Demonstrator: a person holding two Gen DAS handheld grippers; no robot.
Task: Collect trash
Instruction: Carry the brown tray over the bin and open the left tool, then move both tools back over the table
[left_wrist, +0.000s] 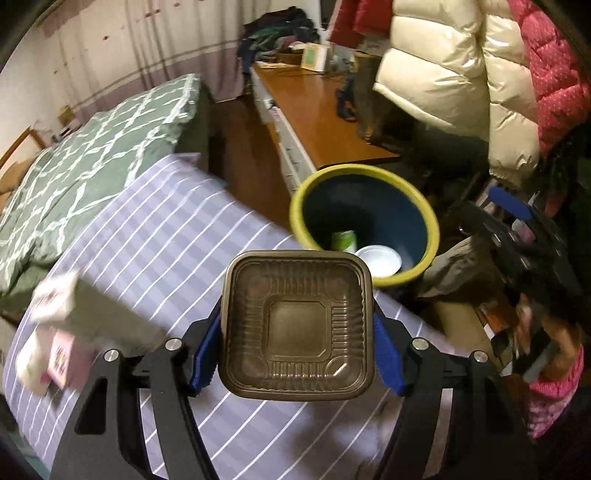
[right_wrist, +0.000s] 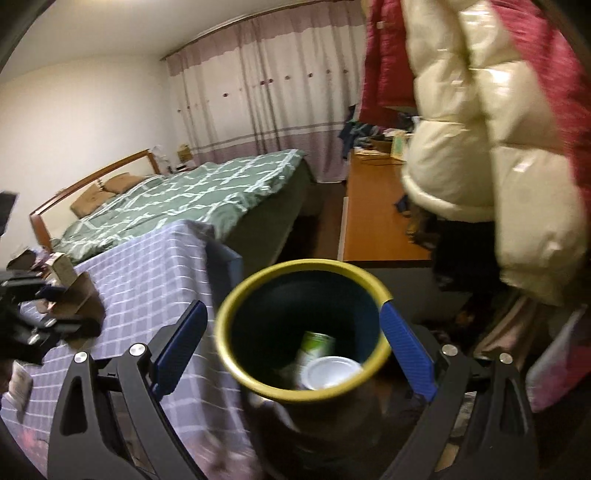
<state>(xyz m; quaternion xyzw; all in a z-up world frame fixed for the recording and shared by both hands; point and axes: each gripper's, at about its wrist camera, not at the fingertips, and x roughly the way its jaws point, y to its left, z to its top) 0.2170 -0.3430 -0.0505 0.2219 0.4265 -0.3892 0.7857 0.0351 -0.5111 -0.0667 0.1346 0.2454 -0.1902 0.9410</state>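
My left gripper (left_wrist: 295, 350) is shut on a brown square plastic tray (left_wrist: 297, 325) and holds it above the striped tablecloth (left_wrist: 155, 236), just short of the trash bin (left_wrist: 428, 218). The bin is dark blue with a yellow rim and holds a green can (left_wrist: 344, 240) and a white lid (left_wrist: 380, 260). My right gripper (right_wrist: 295, 350) is open and empty, right above the bin (right_wrist: 236, 306), whose mouth fills the gap between its blue pads (right_wrist: 406, 350). The can (right_wrist: 317, 345) and lid (right_wrist: 332, 371) show inside.
Cardboard boxes (left_wrist: 59, 295) lie on the table at left, also in the right wrist view (right_wrist: 70, 288). A bed with a green quilt (right_wrist: 192, 188) stands behind. A wooden desk (left_wrist: 321, 114) and hanging puffer jackets (left_wrist: 461, 74) crowd the right side.
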